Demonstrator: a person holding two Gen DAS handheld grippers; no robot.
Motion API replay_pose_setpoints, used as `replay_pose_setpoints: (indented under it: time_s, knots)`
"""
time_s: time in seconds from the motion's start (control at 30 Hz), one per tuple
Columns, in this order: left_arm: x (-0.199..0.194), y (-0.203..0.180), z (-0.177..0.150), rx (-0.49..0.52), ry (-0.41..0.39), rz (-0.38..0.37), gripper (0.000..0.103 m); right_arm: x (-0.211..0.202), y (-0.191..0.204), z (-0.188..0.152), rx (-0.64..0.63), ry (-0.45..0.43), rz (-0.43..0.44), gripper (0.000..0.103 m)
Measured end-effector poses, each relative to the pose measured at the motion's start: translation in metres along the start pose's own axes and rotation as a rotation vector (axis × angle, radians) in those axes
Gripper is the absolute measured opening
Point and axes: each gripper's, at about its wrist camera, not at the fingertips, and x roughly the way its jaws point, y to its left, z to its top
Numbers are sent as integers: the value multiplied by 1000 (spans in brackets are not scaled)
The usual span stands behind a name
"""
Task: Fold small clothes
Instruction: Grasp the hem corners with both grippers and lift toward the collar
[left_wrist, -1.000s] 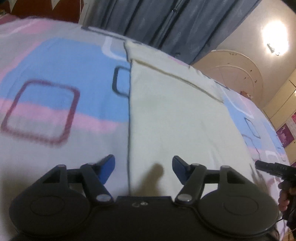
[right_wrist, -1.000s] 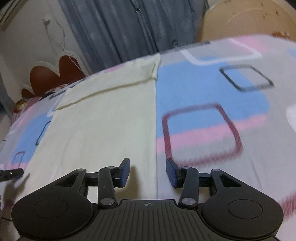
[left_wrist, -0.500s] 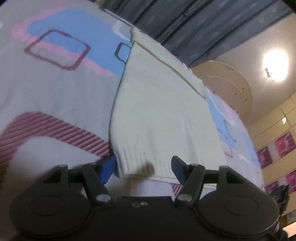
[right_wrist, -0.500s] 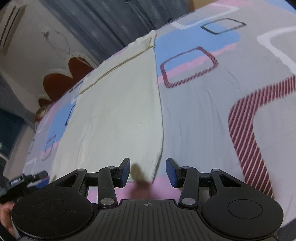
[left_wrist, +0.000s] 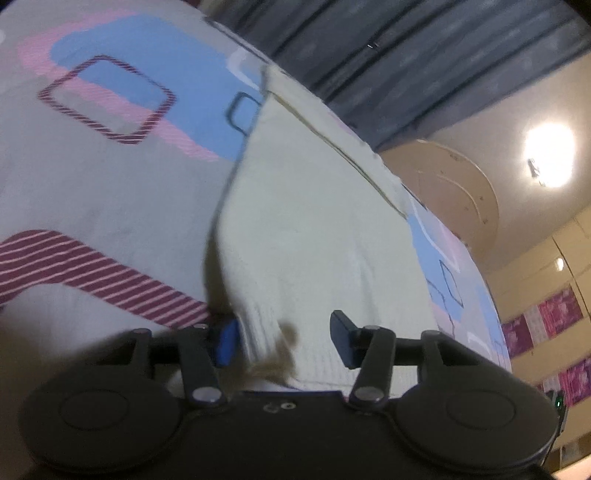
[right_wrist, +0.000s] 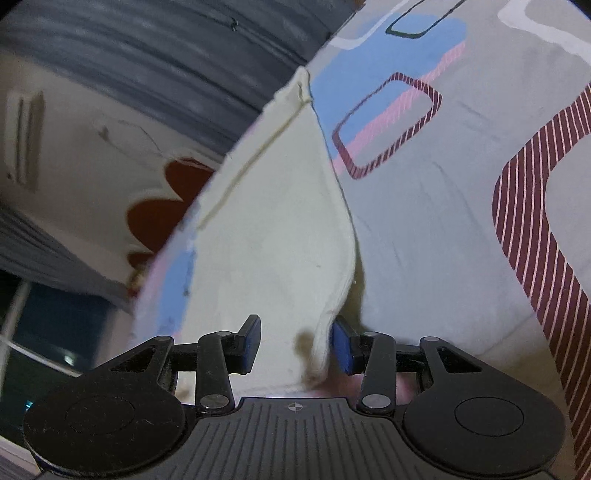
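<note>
Through the left wrist camera I see the cream knitted garment spread flat on the grey bedsheet printed with blue, pink and maroon shapes, its ribbed hem nearest to me. My left gripper stands with its jaws parted, straddling the garment's near left corner: the blue pad of one finger touches the raised side edge, the other finger sits well inside over the hem. Nothing is pinched yet. I judge the corner is bracketed this way so that closing catches both layers right at the hem, where the rib gives a firm bite. The cloth edge beside that pad already curls up off the sheet and throws a shadow.

Through the right wrist camera the same garment runs away from me toward the dark blue-grey curtain. My right gripper is likewise spread apart at the garment's near right corner; the lifted side edge stands just against one blue pad, while the other pad rests over the fabric farther in. I read the mirrored placement as deliberate: both near corners taken together let the hem travel evenly toward the far seam of the garment for a square fold. The risk I see is catching only the top layer.
</note>
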Motion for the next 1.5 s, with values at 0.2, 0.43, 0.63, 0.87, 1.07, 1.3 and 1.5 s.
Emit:
replay_pose_setpoints:
  time_s: [0.2,0.43,0.63,0.87,1.07,1.3,1.5]
  knots:
    - [1,4,4,-14,-7,14,49,10,-2,3,-7,26,-68,27]
    - [6,-8,5,97,9,120,4,16,11,-12,-139,30,-149,3]
    - [-22,-17,4,151,-114,75,5,-16,45,-14,-322,-97,-84,2]
    - [-7,-1,-5,113,-40,140,4,14,23,-23,-319,49,-197,2]
    - [-31,-21,17,76,-149,54,3,-3,40,-8,-310,-69,-116,2]
    - [-8,-59,110,-6,-203,-94,3,18,107,72,-361,-153,-70,2]
    - [61,-76,198,12,-188,-87,3,74,126,159,-357,-176,-100,2]
